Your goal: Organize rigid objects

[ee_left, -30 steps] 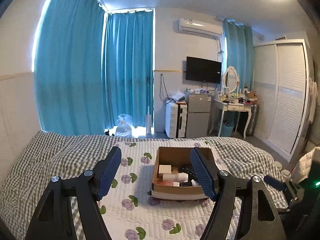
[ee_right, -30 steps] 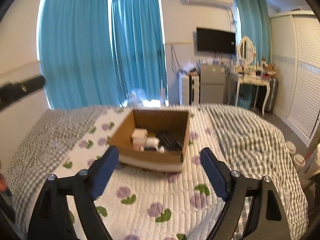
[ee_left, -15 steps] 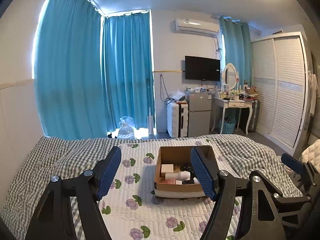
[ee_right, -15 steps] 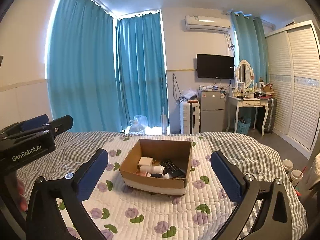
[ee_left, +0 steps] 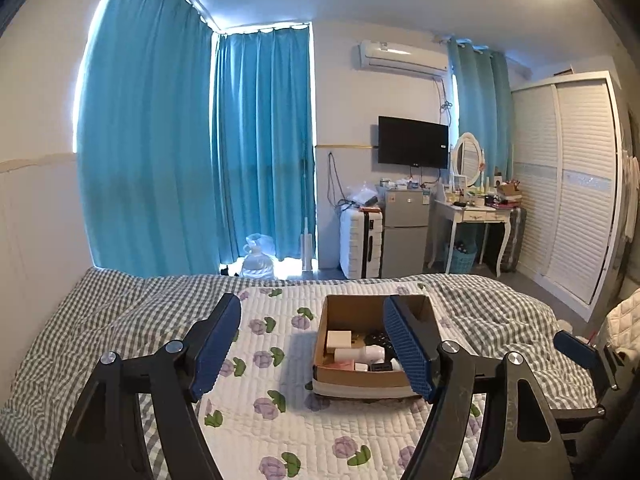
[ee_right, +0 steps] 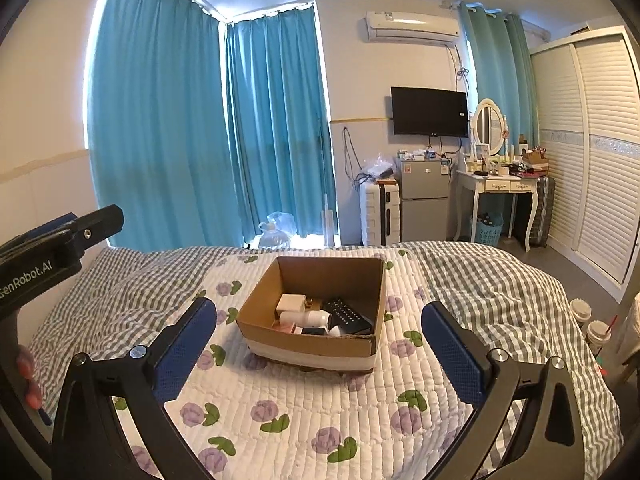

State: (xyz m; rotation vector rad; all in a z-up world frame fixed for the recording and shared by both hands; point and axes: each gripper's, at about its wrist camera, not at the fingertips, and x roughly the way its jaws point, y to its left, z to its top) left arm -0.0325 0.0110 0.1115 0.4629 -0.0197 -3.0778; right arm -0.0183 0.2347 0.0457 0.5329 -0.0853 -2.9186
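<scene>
Both views are levelling off since a second ago; the left gripper point(ee_left: 312, 344) and right gripper point(ee_right: 320, 344) are hanging released, empty, before the cardboard box point(ee_right: 312, 344), which is already holding small items point(ee_right: 316, 316); none visible on the bed point(ee_right: 500, 292).

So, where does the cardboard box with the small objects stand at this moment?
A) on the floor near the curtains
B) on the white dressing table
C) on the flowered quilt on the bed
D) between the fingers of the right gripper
C: the cardboard box rests on the flowered quilt, and both open grippers are apart from it.
</scene>
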